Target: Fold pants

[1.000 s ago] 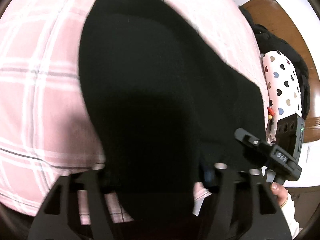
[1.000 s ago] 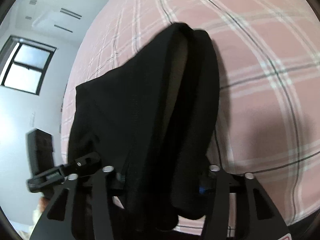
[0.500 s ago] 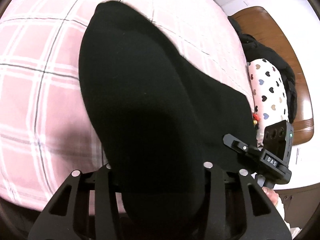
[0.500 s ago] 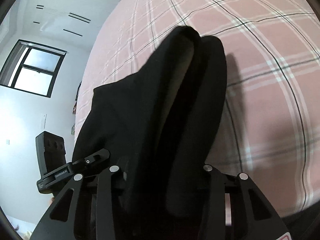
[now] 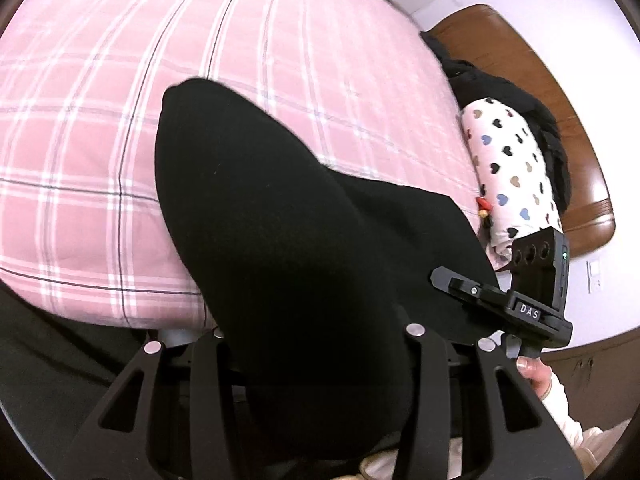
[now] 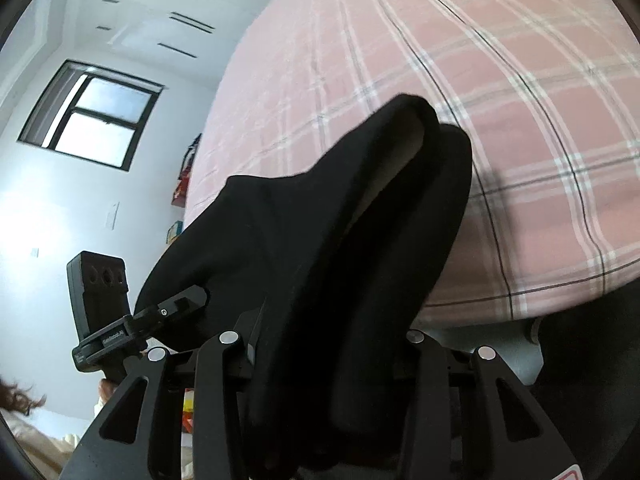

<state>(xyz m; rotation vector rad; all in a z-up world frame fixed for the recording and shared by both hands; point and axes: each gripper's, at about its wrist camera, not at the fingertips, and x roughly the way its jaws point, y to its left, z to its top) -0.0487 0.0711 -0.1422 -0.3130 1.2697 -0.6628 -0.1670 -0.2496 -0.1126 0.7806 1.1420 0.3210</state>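
The black pants hang above the pink checked bed, near its edge. The left gripper pinches one end, and the right gripper pinches the other.

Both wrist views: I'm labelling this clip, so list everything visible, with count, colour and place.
pants: one, black, draped from both claws over the bed.
bed: one, pink plaid cover, under the pants.
pillow: one, white with hearts, at the headboard.
dark garment: one, black, behind the pillow.
headboard: one, brown, past the pillow.
window: one, dark frame, on the white wall in the right view.
left claw: one, black, shut on the pants.
right claw: one, black, shut on the pants.
hand: one, fingers showing under the right claw's handle.
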